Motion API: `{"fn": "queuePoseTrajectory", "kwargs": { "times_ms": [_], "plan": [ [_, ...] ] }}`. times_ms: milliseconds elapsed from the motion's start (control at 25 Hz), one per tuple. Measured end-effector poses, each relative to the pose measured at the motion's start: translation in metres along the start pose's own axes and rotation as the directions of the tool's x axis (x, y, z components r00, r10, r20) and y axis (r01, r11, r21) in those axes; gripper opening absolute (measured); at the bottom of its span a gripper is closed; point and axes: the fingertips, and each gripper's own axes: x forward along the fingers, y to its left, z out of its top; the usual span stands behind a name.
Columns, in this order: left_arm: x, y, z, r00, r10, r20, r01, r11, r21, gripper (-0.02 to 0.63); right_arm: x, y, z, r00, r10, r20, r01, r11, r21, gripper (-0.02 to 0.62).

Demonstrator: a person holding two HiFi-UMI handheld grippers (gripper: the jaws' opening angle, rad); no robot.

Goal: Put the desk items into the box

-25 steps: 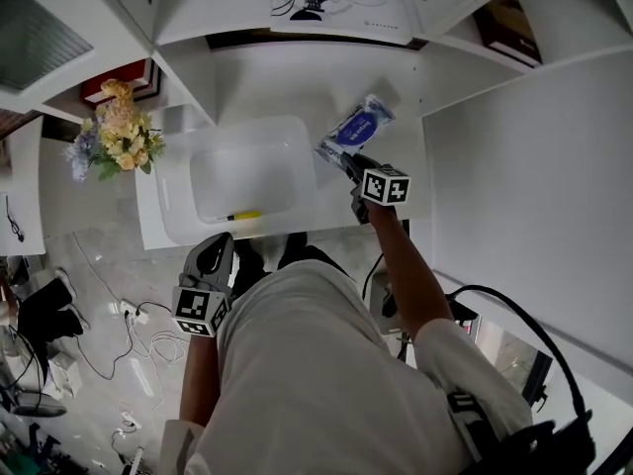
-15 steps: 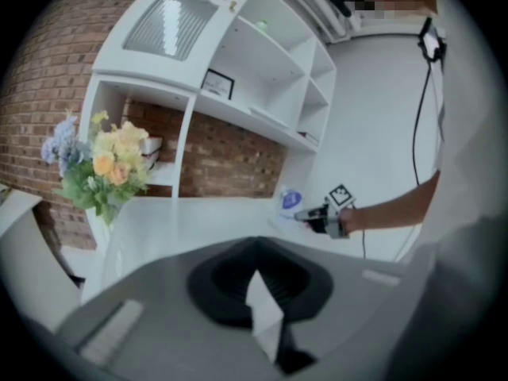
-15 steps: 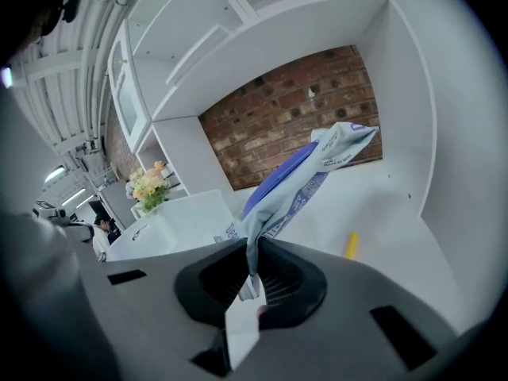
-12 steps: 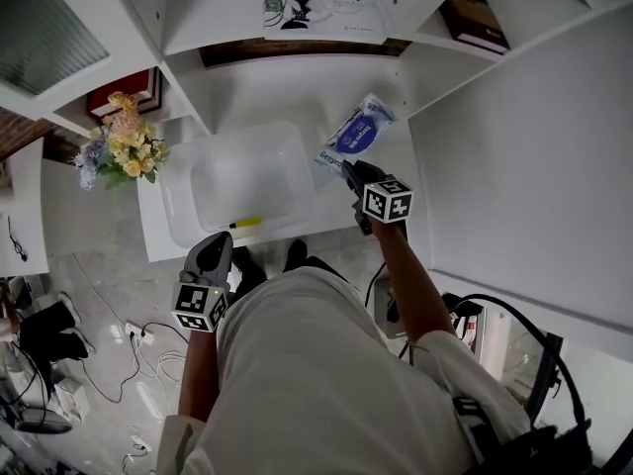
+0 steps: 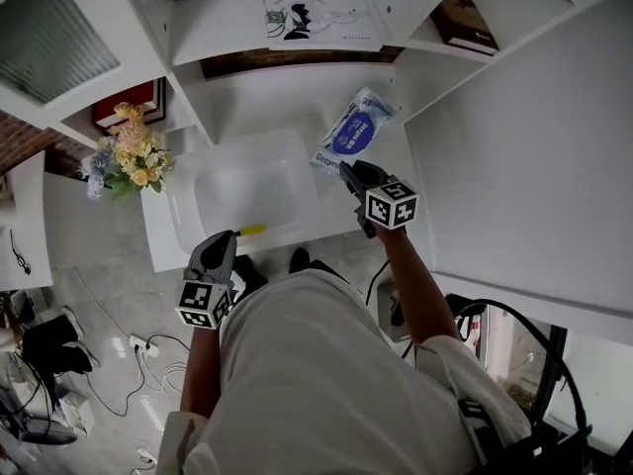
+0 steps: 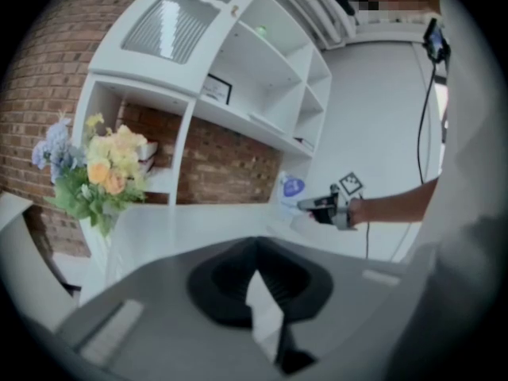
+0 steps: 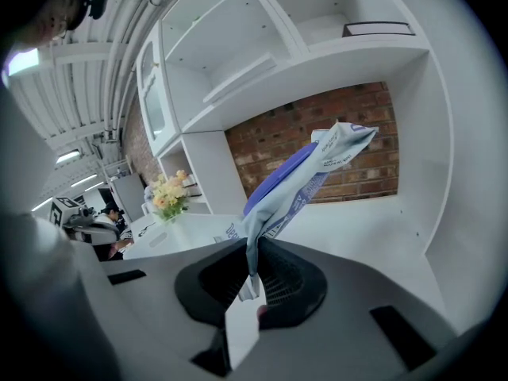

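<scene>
Right gripper (image 7: 252, 270): jaws pinched narrow on lower edge of blue-white packet (image 7: 305, 177). Packet higher off desk (image 5: 272, 97) than a second ago, sticking up from jaws, just right of box (image 5: 297, 151). Only box's right rim lies between packet and box interior.

Left gripper (image 6: 254, 272): jaws together, nothing between, barely shifted at desk's front edge.

Yellow pen (image 5: 251, 230) lies in box. Flowers (image 5: 129, 154) left of box.

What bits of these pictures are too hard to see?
- Print on the packet: too small in the head view, folded edge-on in the right gripper view.
- Box: left gripper view, lost against the white desk.
- Yellow thing at the box's near edge: head view, too small to name.
</scene>
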Motion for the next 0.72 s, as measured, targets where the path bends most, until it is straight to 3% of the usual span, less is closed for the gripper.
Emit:
{"fn": "queuePoseTrajectory", "kwargs": {
  "times_ms": [400, 560, 720],
  "plan": [
    [0.004, 0.019, 0.012, 1.0, -0.012, 0.018, 0.011, 1.0, 0.018, 0.003, 0.033, 0.082, -0.001, 0.967, 0.222, -0.123, -0.235, 0.966, -0.104, 0.023],
    [0.0, 0.028, 0.013, 1.0, -0.007, 0.017, 0.007, 1.0, 0.014, 0.003, 0.047, 0.111, -0.006, 0.934, 0.294, -0.203, -0.326, 0.934, -0.145, 0.023],
    [-0.008, 0.042, 0.013, 1.0, 0.014, 0.028, -0.014, 1.0, -0.001, 0.003, 0.063, 0.137, -0.014, 0.883, 0.357, -0.304, -0.424, 0.886, -0.19, 0.023]
  ]
}}
